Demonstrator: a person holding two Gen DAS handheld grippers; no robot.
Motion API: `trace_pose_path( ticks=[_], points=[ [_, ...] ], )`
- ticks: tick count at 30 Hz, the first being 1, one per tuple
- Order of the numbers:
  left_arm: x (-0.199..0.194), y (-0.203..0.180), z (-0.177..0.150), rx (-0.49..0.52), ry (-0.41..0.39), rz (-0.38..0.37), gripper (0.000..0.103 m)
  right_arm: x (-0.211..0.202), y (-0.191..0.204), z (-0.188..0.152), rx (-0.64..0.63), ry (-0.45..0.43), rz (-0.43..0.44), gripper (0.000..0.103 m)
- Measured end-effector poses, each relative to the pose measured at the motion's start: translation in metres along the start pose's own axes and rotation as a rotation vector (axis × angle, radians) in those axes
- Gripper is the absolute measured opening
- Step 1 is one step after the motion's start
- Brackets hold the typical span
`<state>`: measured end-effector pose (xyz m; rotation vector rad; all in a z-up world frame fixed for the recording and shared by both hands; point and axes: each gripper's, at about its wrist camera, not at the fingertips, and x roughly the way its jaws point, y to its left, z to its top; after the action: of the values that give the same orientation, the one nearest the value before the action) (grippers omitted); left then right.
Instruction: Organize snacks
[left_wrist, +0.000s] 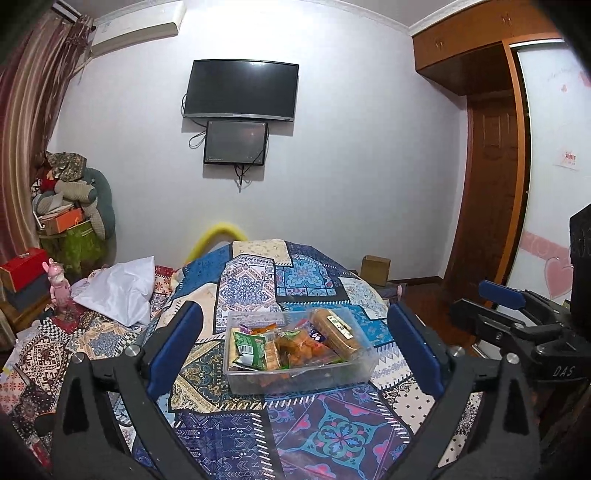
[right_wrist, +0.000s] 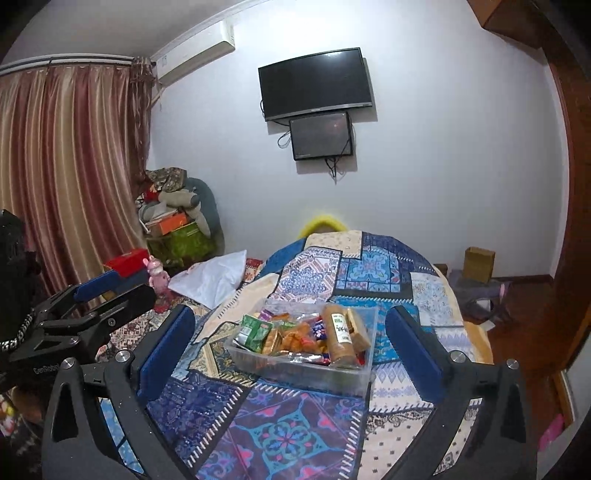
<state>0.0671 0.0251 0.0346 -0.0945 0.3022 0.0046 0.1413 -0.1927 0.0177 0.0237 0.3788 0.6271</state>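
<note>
A clear plastic box (left_wrist: 236, 376) full of snack packets rests on the patchwork quilt (left_wrist: 325, 435). Inside are a green packet (left_wrist: 248, 349), an orange packet (left_wrist: 301, 347) and a long brown biscuit pack (left_wrist: 334, 330). My left gripper (left_wrist: 295, 343) is open and empty, held back from the box with its jaws wide either side of it. In the right wrist view the box (right_wrist: 295, 373) sits ahead, with the green packet (right_wrist: 255, 332) and biscuit pack (right_wrist: 338, 336). My right gripper (right_wrist: 291, 347) is open and empty. Each gripper shows in the other's view, the right one (left_wrist: 517, 314) and the left one (right_wrist: 88, 306).
A white pillow (left_wrist: 118, 291) lies on the bed to the left. A pink toy (left_wrist: 59, 288) and red box (left_wrist: 26, 266) stand at far left. A cardboard box (left_wrist: 375, 269) sits on the floor beyond the bed, near the wooden wardrobe (left_wrist: 491, 184).
</note>
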Motion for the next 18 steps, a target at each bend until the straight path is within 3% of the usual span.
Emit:
trace_pose_path(
  ticks=[18],
  points=[
    [0.0027,-0.0001,-0.0049,-0.009,0.016,-0.001,0.101,-0.0046,0.0021,-0.0055,-0.012,0.01,0.001,0.103]
  ],
)
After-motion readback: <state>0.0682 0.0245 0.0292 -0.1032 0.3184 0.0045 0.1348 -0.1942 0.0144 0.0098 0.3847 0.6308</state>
